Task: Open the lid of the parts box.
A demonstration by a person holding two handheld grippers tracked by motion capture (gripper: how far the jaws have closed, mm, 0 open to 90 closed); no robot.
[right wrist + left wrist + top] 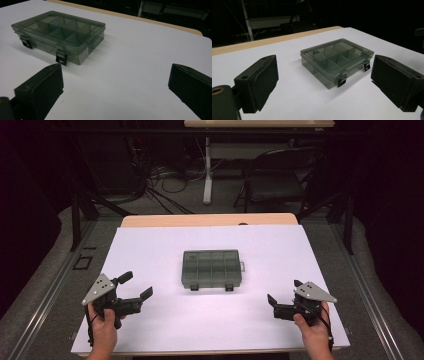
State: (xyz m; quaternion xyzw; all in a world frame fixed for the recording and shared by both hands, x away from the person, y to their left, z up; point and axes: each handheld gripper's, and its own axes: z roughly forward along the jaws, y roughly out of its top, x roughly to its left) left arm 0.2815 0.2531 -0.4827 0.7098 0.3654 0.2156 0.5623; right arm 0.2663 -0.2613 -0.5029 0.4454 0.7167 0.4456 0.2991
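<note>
High view: a smoky-grey translucent plastic compartment box [212, 268] lies flat, its lid shut, near the middle of the white table surface [150, 245], well clear of every edge, probably so that either hand can reach it from its own side. Its two small black latches [193, 287] face the near edge, towards the person, which suits undoing them from the front. The left gripper [136, 286] hovers near the near-left corner and the right gripper [283, 294] near the near-right corner, both well apart from the box and angled inward at it. Each has its jaws spread wide with nothing between them, apparently a ready stance before any reach. In the left gripper view the box [337, 61] sits framed between the two black pads [265, 80], latches [342, 80] towards the camera. The right gripper view shows the box [58, 36] off to its upper left, dividers visible through the lid.
</note>
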